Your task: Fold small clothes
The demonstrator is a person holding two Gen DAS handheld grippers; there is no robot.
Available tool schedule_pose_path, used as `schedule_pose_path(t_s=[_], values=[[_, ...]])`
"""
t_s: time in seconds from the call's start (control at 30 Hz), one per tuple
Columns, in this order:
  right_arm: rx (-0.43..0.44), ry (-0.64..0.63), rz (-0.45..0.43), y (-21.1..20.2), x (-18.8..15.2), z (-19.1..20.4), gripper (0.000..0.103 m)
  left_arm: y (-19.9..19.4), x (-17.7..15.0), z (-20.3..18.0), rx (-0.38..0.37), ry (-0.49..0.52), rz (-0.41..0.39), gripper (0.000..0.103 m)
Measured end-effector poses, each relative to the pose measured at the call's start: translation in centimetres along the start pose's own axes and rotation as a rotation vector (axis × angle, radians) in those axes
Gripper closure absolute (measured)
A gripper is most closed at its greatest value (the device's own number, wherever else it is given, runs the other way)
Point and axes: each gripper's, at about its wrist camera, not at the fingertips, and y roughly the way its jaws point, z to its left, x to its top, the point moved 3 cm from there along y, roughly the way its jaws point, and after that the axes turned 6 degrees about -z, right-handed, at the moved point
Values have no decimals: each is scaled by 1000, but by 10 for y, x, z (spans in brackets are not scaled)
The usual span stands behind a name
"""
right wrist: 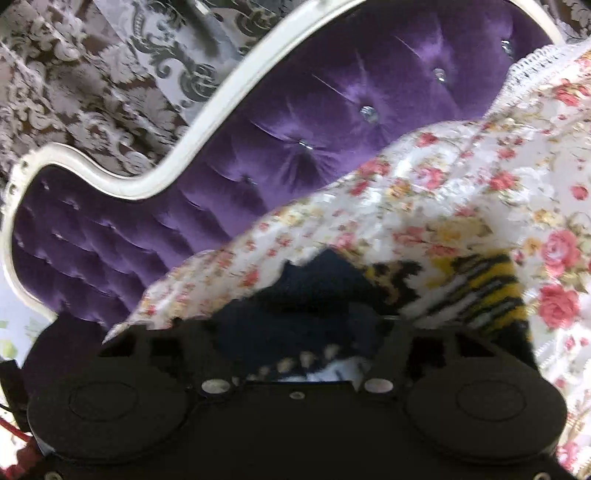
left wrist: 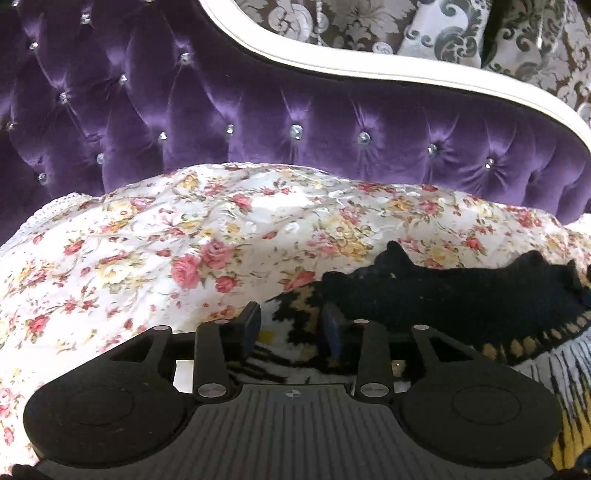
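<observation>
Nearest the left wrist camera, the left gripper (left wrist: 291, 328) sits low over a knitted garment (left wrist: 461, 302), its two fingers spread apart with a patch of black, white and yellow knit showing in the gap between them; they do not press on the cloth, so it is released. The garment lies on a flowered bedspread (left wrist: 147, 251), its dark part stretching from between the fingers out to the right edge of the view, so its long axis runs roughly left to right there. A band of pale triangles edges the dark part on the right, and striped yellow and white knit lies below it.

Behind the bedspread stands a purple tufted headboard (left wrist: 258, 122) with shiny buttons and a white curved frame, and above that a patterned wall (left wrist: 369, 26).

In the right wrist view, which is blurred, the right gripper (right wrist: 295, 332) is right over the same garment (right wrist: 321, 291); its fingers are lost against the dark knit, so I cannot tell whether it is released or clenched. The striped yellow part lies to the right.

No writing can be read anywhere.
</observation>
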Motion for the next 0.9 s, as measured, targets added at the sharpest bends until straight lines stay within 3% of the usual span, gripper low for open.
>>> schedule_pose_path(t_s=[0.13, 0.23, 0.4, 0.5, 0.7, 0.9], values=[[-29, -81, -49, -15, 7, 13, 15, -20, 8, 6, -7, 2, -39, 65], [-21, -88, -80, -32, 9, 16, 11, -39, 13, 6, -29, -2, -55, 56], [-41, -179, -68, -62, -3, 28, 0, -71, 8, -4, -112, -15, -32, 17], [-61, -227, -46, -79, -18, 35, 0, -90, -5, -17, -131, 19, -11, 6], [-108, -347, 9, -99, -56, 56, 0, -118, -40, -48, -133, 105, 23, 4], [-211, -546, 102, -98, -98, 71, 0, -116, -78, -64, -78, 198, 65, 4]])
